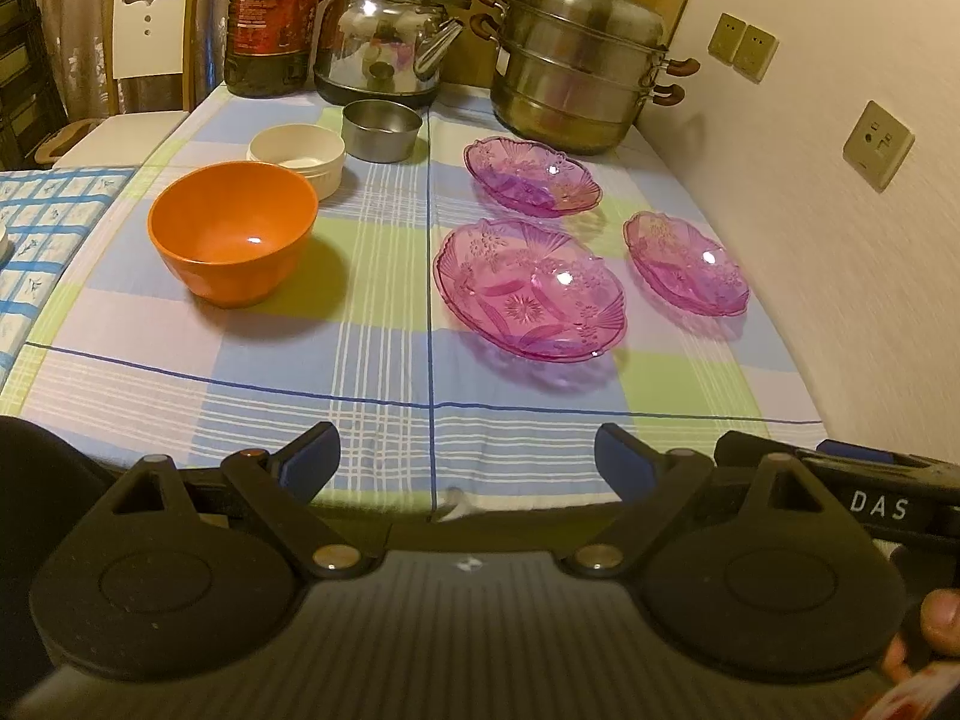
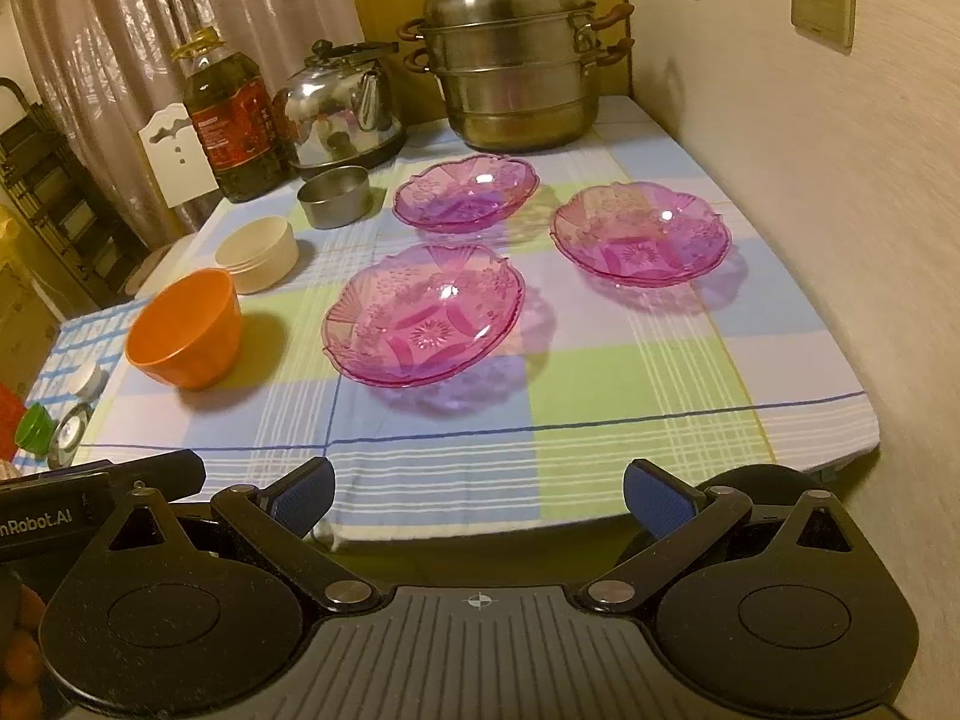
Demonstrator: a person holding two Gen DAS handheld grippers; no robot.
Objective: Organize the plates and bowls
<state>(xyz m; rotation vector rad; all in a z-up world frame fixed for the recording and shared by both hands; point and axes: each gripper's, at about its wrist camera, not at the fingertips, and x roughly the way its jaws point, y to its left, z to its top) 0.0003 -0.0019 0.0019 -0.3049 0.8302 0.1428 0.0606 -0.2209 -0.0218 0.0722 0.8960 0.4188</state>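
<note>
Here, both tools wide — three pink plates, orange bowl

Both the left gripper and the right gripper are matte black with round housings, silver pivot screws and blue ribbed fingertip pads. White "DAS" lettering sits at 3 o'clock in the left view; "nRobot.AI" sits at 9 o'clock in the right. A bare fingertip shows at 4 o'clock.

bowls left, plates right, pots behind

Cream wall with sockets at 3 o'clock; curtains and white chair at 11 o'clock; warm light.
</note>
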